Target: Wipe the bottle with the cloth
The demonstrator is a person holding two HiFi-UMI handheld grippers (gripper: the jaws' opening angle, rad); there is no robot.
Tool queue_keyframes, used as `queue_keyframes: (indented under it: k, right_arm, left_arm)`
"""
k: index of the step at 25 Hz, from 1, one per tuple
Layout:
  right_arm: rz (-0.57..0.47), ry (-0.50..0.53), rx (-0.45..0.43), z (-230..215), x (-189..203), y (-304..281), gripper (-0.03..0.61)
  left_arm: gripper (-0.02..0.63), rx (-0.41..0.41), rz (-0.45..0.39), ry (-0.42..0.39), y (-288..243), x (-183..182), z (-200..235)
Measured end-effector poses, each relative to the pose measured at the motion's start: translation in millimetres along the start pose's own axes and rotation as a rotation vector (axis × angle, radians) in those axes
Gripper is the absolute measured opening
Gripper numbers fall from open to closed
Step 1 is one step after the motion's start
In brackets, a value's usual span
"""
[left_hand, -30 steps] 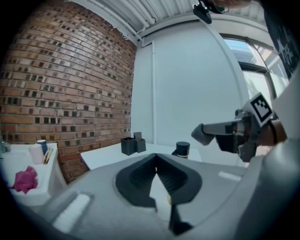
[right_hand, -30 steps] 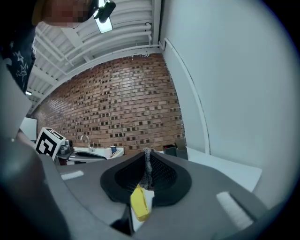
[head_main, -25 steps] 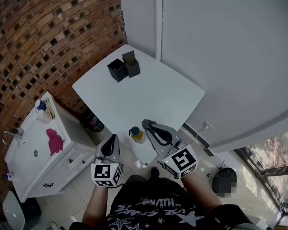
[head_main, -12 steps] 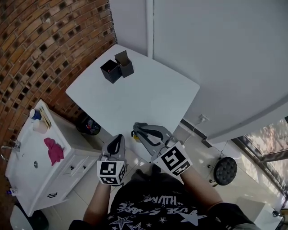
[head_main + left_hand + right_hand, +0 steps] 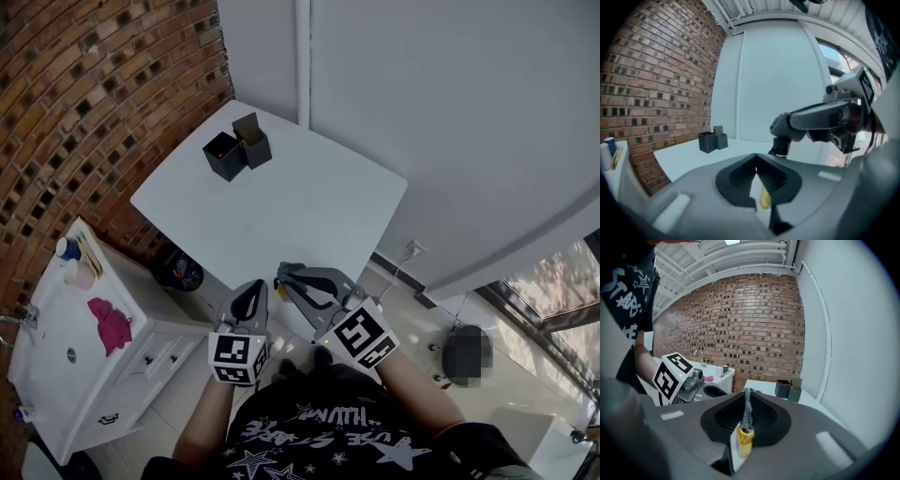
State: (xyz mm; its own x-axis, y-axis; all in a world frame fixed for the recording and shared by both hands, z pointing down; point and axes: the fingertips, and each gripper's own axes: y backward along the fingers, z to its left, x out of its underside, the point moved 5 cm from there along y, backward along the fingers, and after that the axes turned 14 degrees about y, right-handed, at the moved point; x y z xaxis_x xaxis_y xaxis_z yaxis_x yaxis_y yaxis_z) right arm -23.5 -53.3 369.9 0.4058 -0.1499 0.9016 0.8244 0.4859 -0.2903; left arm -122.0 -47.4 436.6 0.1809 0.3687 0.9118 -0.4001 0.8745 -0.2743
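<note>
Low in the frame, just ahead of the person's dark printed shirt (image 5: 319,433), the left gripper (image 5: 251,292) points straight up-frame, jaws pressed together on nothing. The right gripper (image 5: 287,275) angles toward the upper left, clamped on a grey cloth (image 5: 747,411) that sits against the cap of the small yellow bottle (image 5: 744,441) at the white square table's (image 5: 281,206) near edge. Two black boxes (image 5: 237,145) stand far, upper left.

Bright, even daylight; fisheye edges warped, perhaps soft.
</note>
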Motion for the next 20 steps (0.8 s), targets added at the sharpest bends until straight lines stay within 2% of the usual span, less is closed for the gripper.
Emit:
queue_keyframes:
  k: [6, 11, 20]
  right_arm:
    - [0.010, 0.009, -0.015, 12, -2, 3, 0.035]
    - [-0.005, -0.023, -0.038, 23, -2, 10, 0.035]
    - [-0.011, -0.045, 0.000, 16, 1, 8, 0.035]
  left_arm:
    - [0.005, -0.018, -0.001, 0.015, 2, -2, 11]
    - [0.005, -0.027, 0.002, 0.020, 3, -1, 16]
    - [0.005, -0.006, 0.009, 0.009, -11, 2, 1]
